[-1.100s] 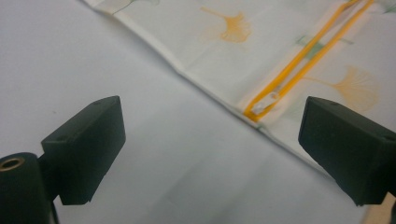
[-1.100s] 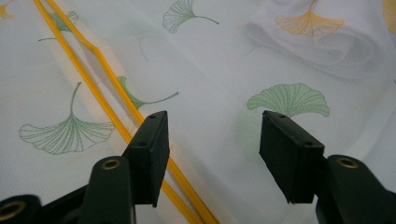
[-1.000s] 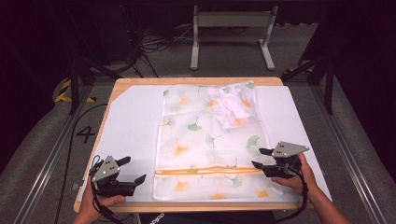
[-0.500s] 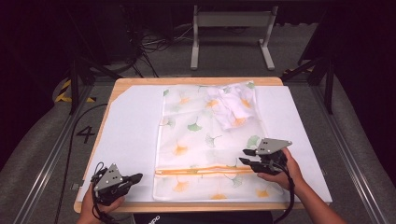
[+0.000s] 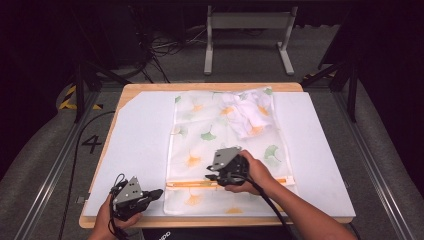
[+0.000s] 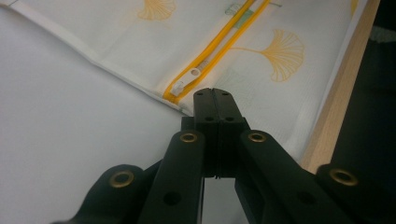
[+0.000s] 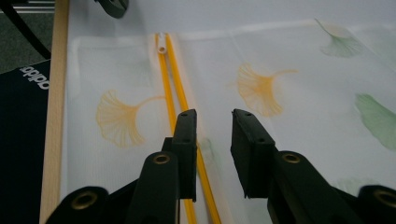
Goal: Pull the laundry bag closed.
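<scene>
Dim room: grey floor, black cables, metal stand behind.

Both forearms are bare, with no sleeves or gloves on them. The left gripper and right gripper are black, each topped by a grey three-cornered plate and trailing a black cable. Their jaws are flat matte-black blocks with small holes, carried on black links pinned with brass-ringed rivets
</scene>
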The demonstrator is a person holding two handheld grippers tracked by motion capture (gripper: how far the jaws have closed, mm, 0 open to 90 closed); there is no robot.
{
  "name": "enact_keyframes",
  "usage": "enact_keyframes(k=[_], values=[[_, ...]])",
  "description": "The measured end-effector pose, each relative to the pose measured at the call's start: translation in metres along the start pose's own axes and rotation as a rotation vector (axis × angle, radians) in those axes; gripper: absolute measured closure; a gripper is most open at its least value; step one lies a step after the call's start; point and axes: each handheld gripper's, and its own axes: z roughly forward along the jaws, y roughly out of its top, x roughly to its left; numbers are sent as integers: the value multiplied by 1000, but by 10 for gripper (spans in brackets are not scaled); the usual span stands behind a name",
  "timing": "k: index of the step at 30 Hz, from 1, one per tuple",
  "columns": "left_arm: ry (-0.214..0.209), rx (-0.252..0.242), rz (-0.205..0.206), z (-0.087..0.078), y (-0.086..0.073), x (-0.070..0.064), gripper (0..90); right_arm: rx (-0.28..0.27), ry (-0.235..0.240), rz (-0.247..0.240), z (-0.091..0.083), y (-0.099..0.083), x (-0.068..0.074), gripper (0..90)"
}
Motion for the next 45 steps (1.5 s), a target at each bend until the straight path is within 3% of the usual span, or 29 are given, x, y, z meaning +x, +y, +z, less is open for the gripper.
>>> enact_keyframes(k=[4,5,6,8,11,13,18,21,26,45], values=[[15,55,57,10,7,-5,900,35,71,-45,31,27,9,718],[15,55,57,10,7,-5,900,35,71,-45,31,27,9,718],[21,66,50,14,7,-4,900,67,89,-76,47,39,14,718],[19,71,49,15,6,-3,900,79,103,-84,52,42,16,720],[27,103,59,18,4,-3,900,121,113,-128,72,56,22,719],[22,94,53,19,3,-2,900,143,138,-133,81,63,22,716],[2,81,27,19,1,2,900,213,128,-158,102,73,22,719],[21,100,49,20,3,-1,900,244,124,-169,108,75,21,733],[21,106,37,20,4,-1,900,265,143,-148,113,77,21,827],[10,97,12,20,2,1,900,311,161,-137,110,76,19,843]])
